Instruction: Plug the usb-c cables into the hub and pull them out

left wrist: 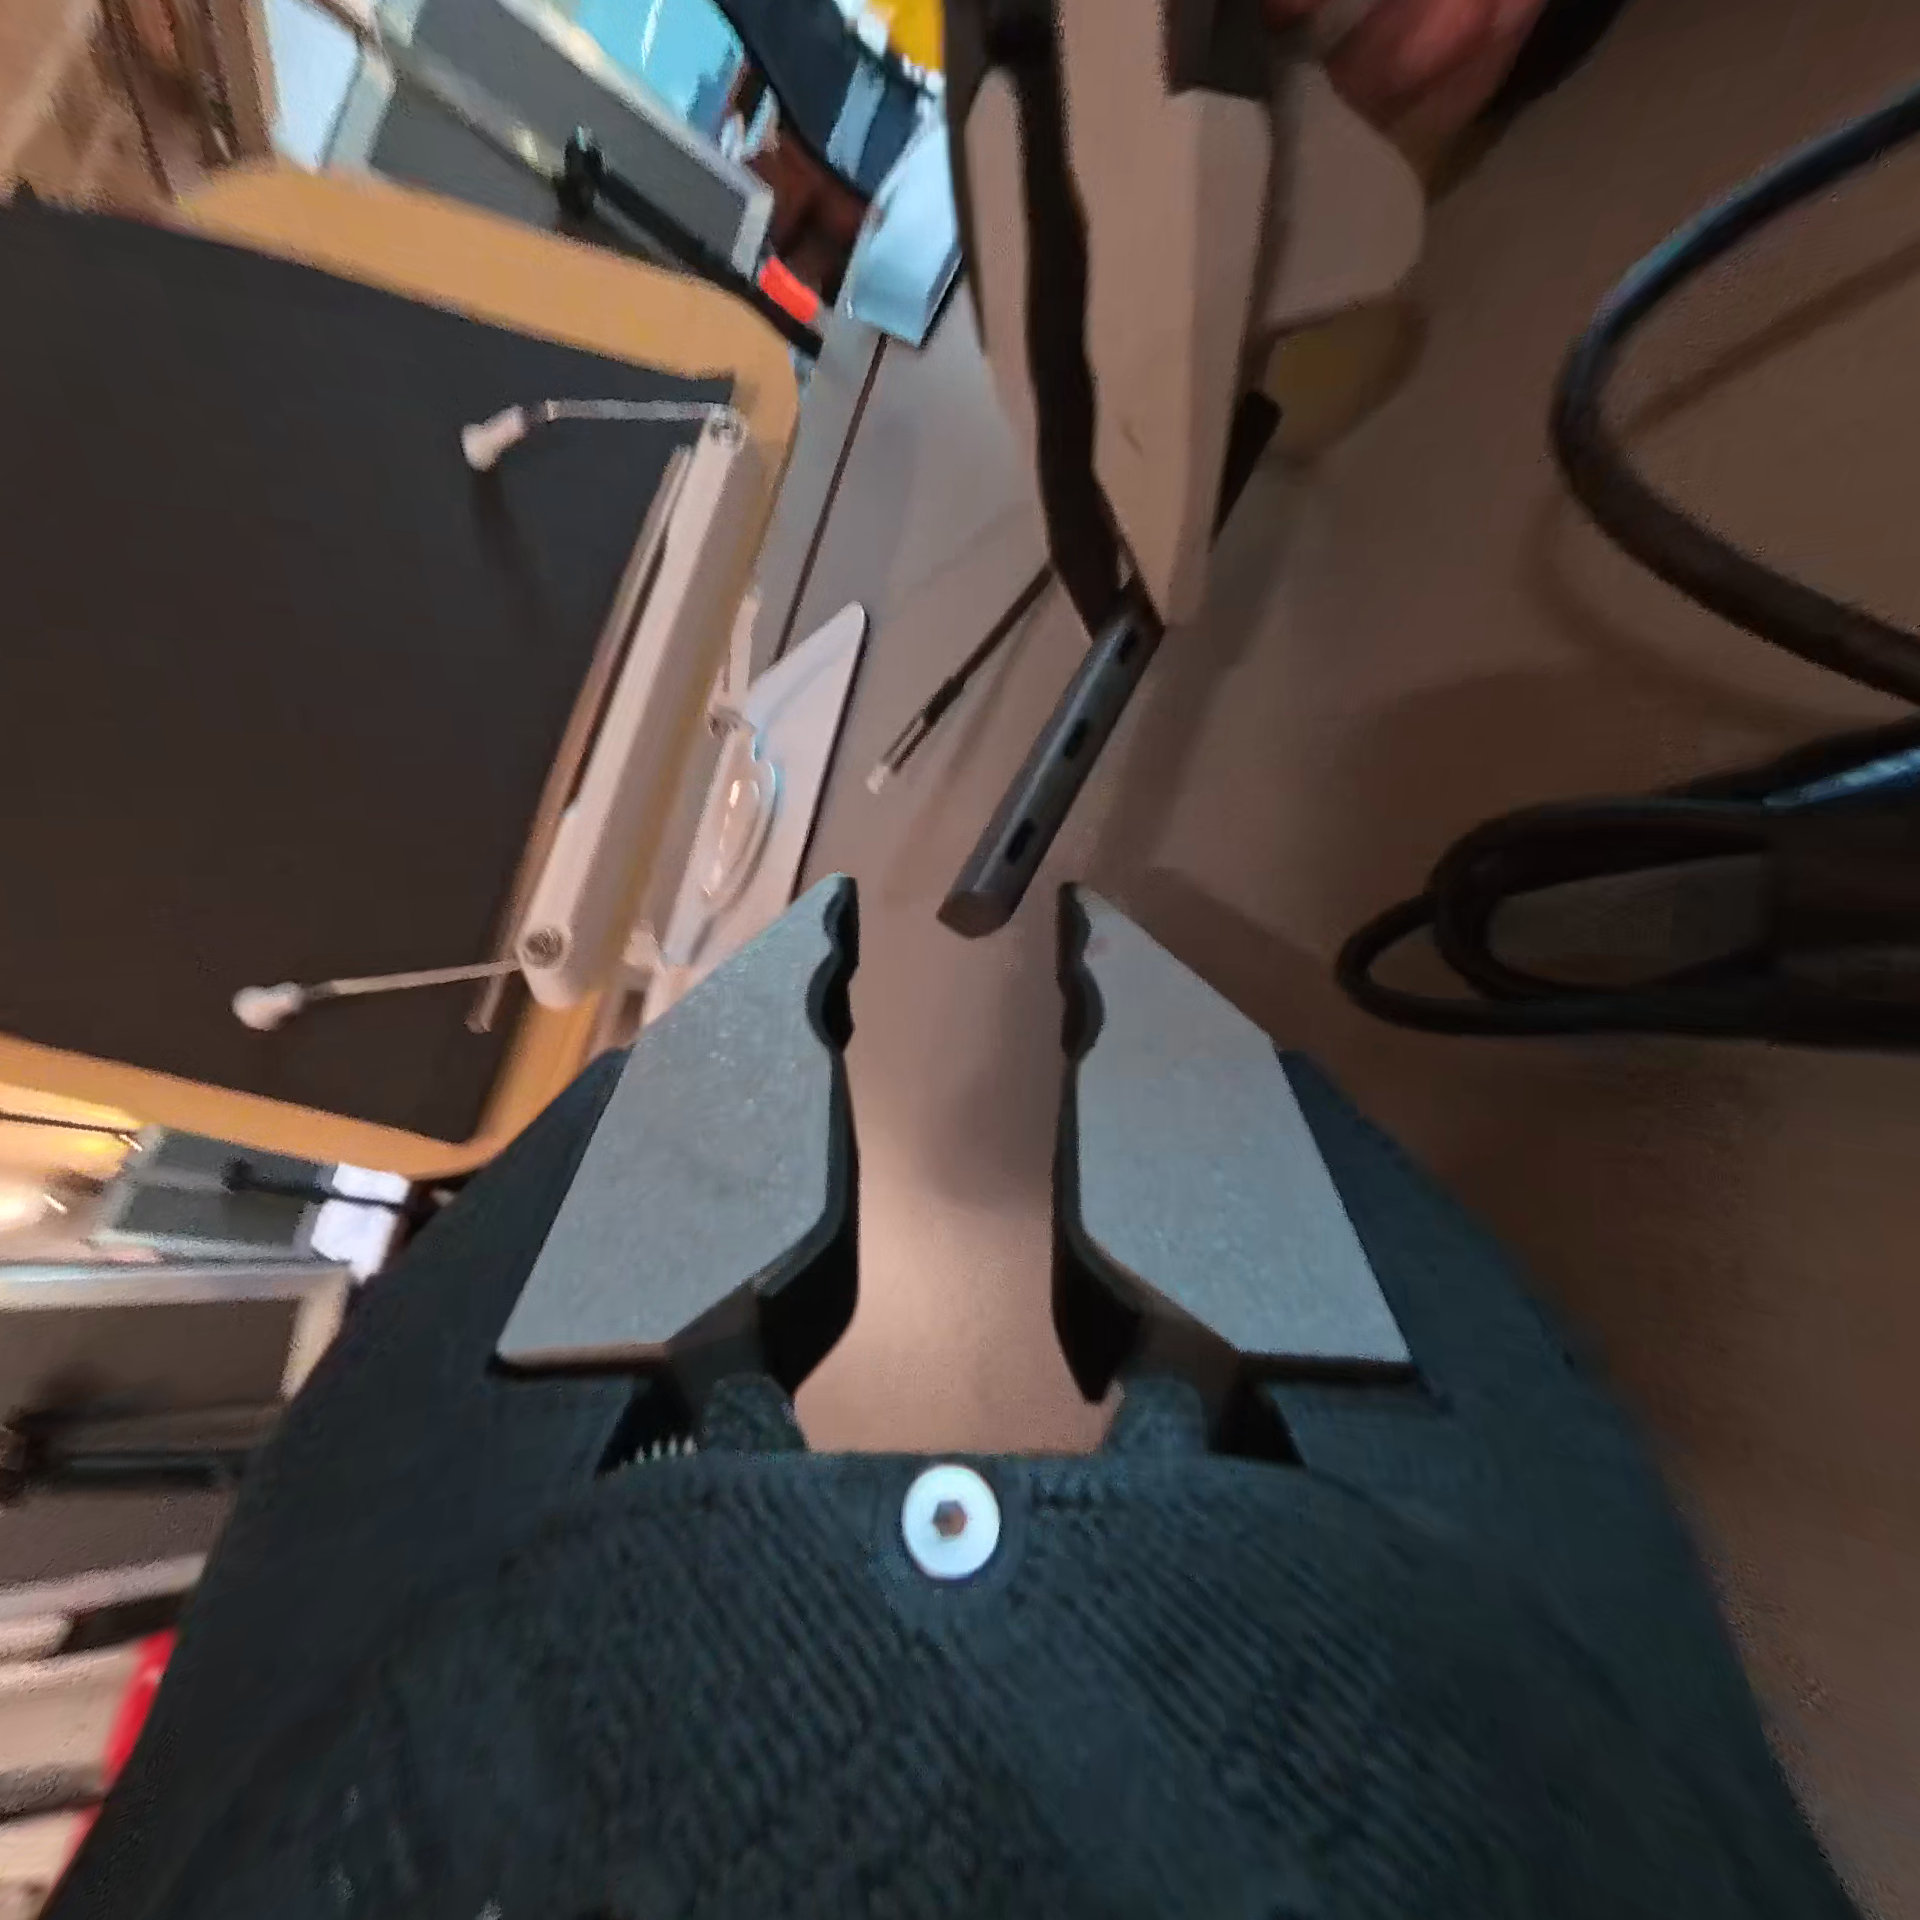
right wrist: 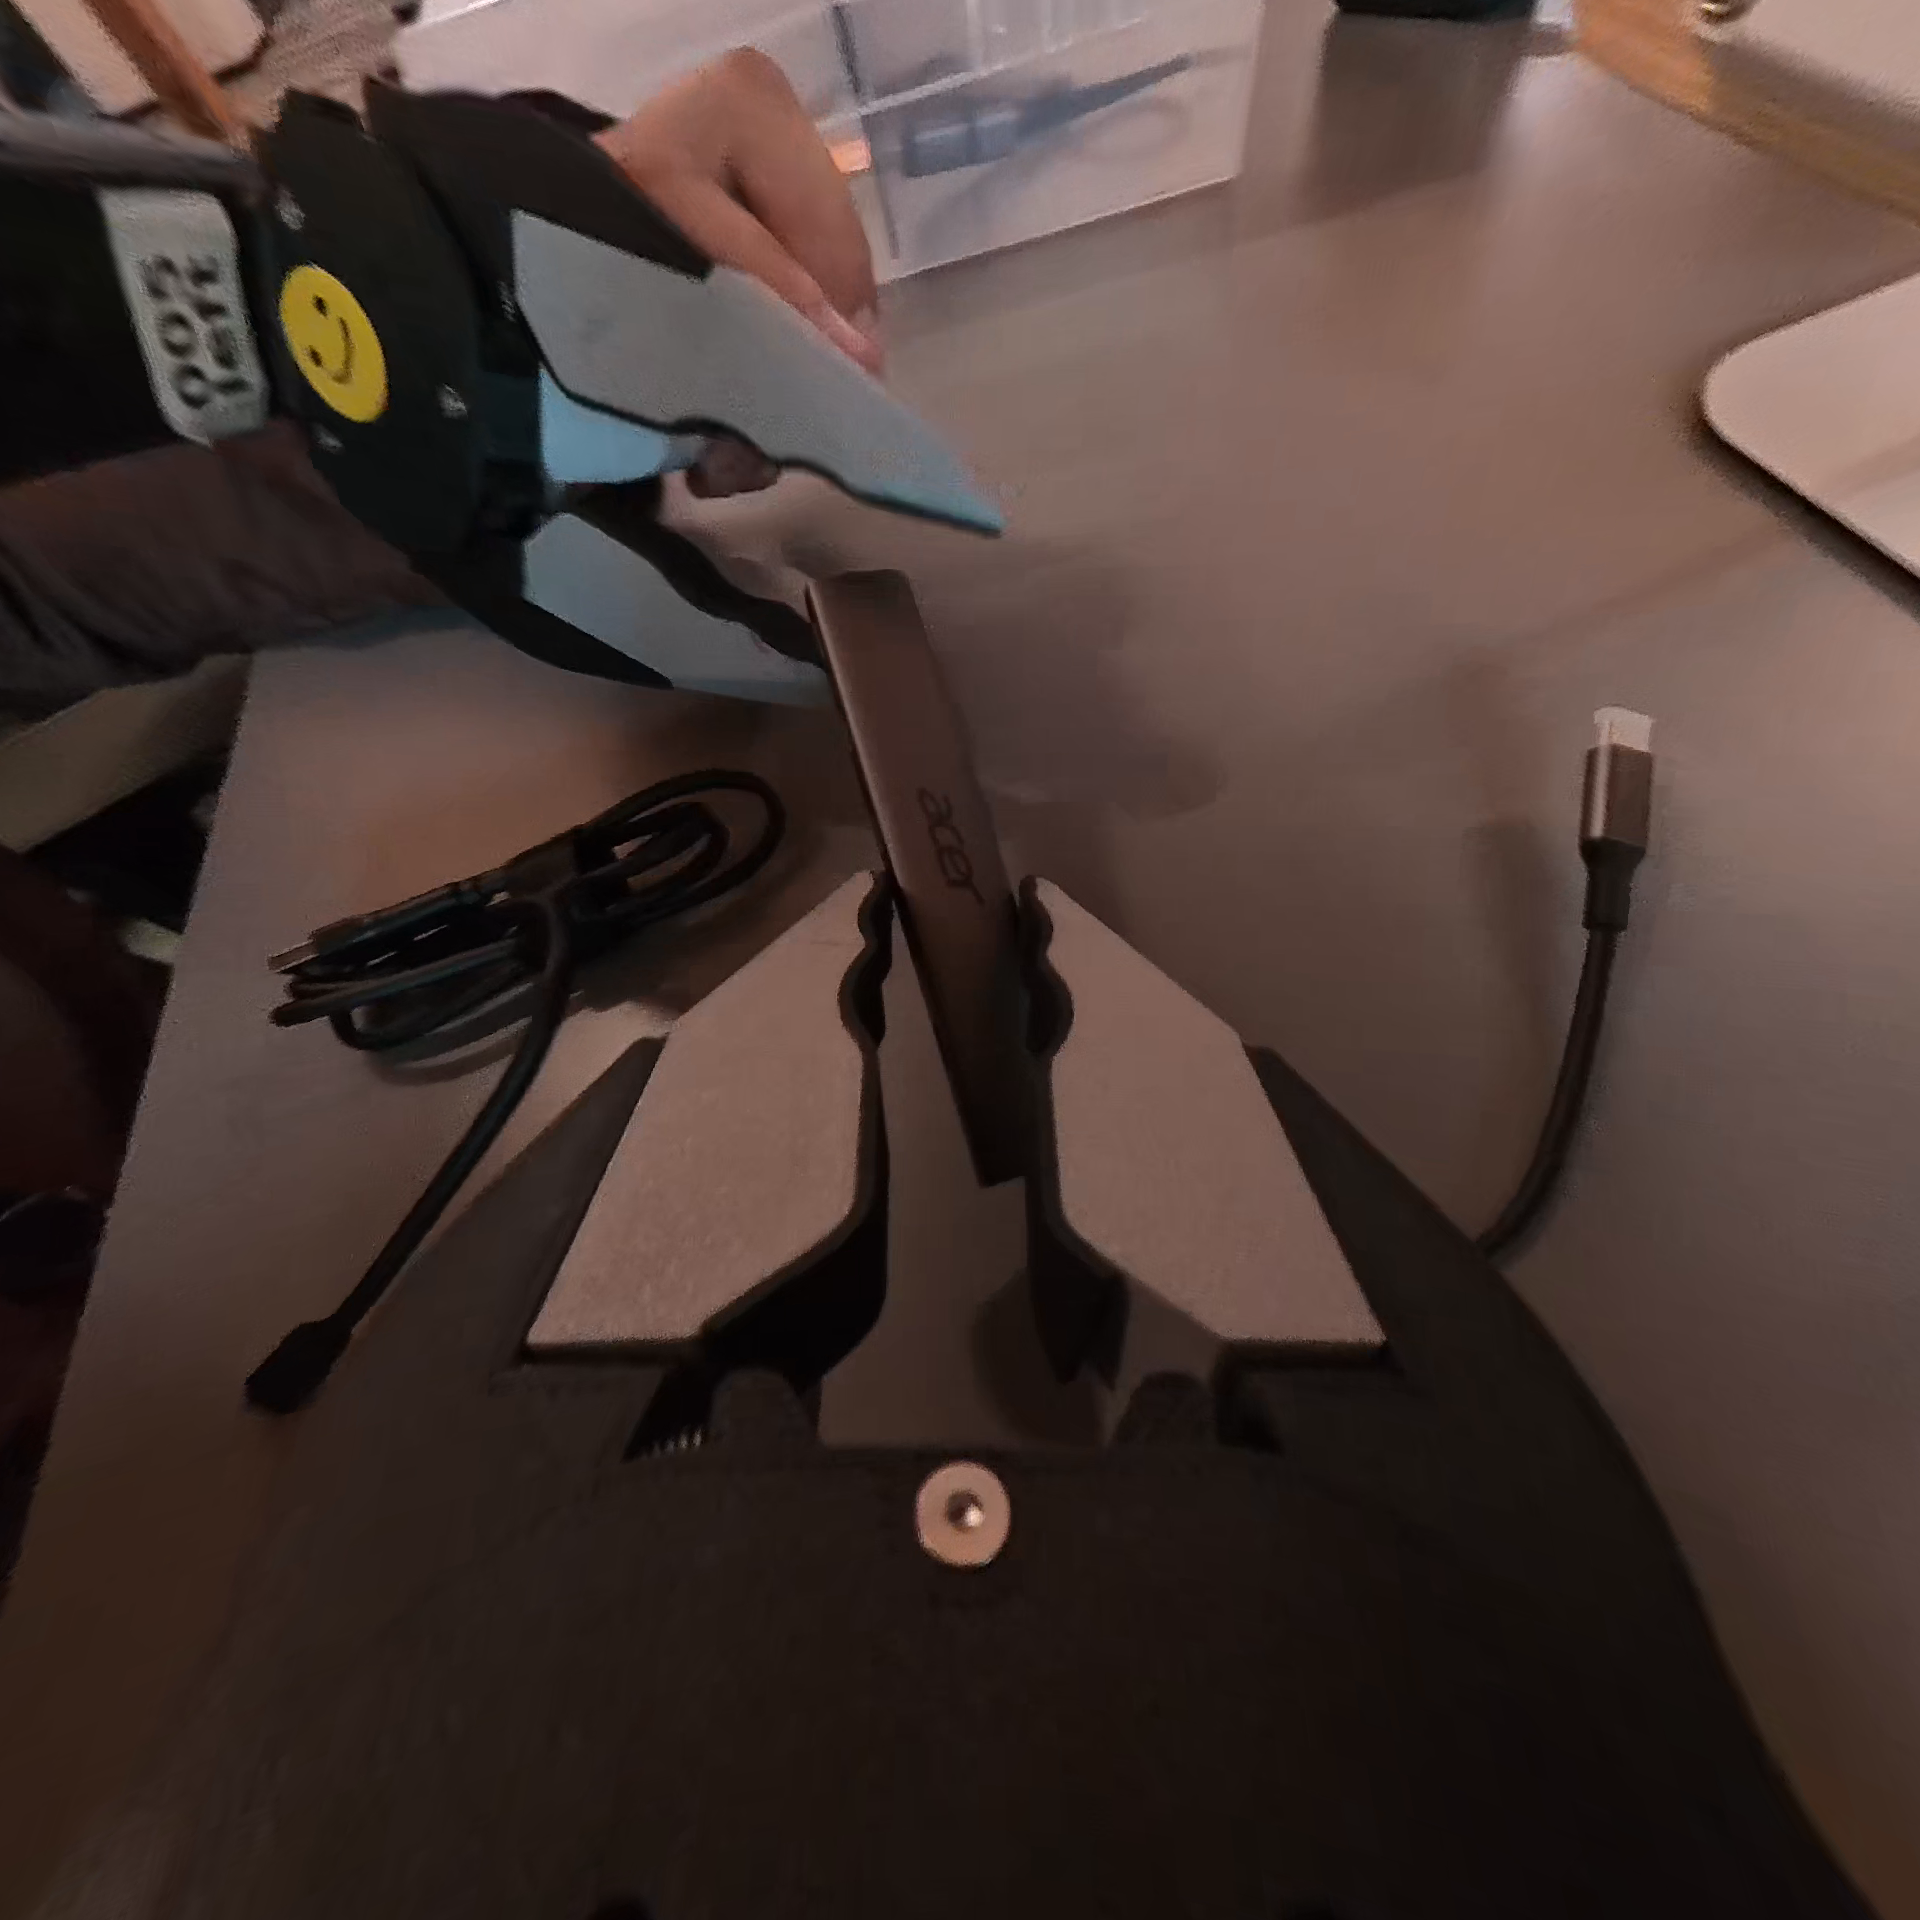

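Right gripper clamps the hub near its lower end, its fingers pressed to the two long sides, so the dark grey bar stands up and tilts away from the table. Left gripper has its jaws apart with nothing between them; in its own view the hub hangs just ahead of the fingertips, showing a row of small ports along its narrow side. From the right wrist view the left gripper sits at the hub's upper end, one finger above it and the other beside it, with a hand behind. A coiled black cable lies on the table to the left of the hub. A second cable, with a grey usb-c plug, lies to the right, well apart from the hub
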Demonstrator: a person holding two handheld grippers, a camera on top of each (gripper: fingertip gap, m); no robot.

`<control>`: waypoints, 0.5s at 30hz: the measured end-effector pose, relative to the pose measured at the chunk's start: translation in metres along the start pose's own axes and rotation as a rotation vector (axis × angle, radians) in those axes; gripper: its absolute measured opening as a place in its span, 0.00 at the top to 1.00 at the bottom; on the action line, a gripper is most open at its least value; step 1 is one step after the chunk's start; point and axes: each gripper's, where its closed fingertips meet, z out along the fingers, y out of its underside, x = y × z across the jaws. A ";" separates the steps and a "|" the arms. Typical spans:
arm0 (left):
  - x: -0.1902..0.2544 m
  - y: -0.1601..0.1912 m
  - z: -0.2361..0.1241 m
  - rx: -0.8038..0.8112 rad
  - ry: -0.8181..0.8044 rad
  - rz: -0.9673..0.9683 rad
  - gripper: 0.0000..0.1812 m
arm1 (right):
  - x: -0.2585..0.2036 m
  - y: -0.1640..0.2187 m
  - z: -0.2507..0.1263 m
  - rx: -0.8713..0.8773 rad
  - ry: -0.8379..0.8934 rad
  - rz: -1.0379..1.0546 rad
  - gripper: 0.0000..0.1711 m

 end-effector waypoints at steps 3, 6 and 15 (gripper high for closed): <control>0.014 -0.015 -0.005 0.089 0.013 0.136 0.90 | -0.015 -0.002 0.002 0.001 -0.058 -0.045 0.88; 0.021 -0.020 -0.008 0.101 0.062 0.163 0.93 | -0.017 0.000 0.002 -0.005 -0.049 -0.087 0.88; 0.009 -0.022 -0.008 0.058 0.035 0.154 0.96 | 0.007 -0.017 -0.008 0.068 0.169 -0.158 0.88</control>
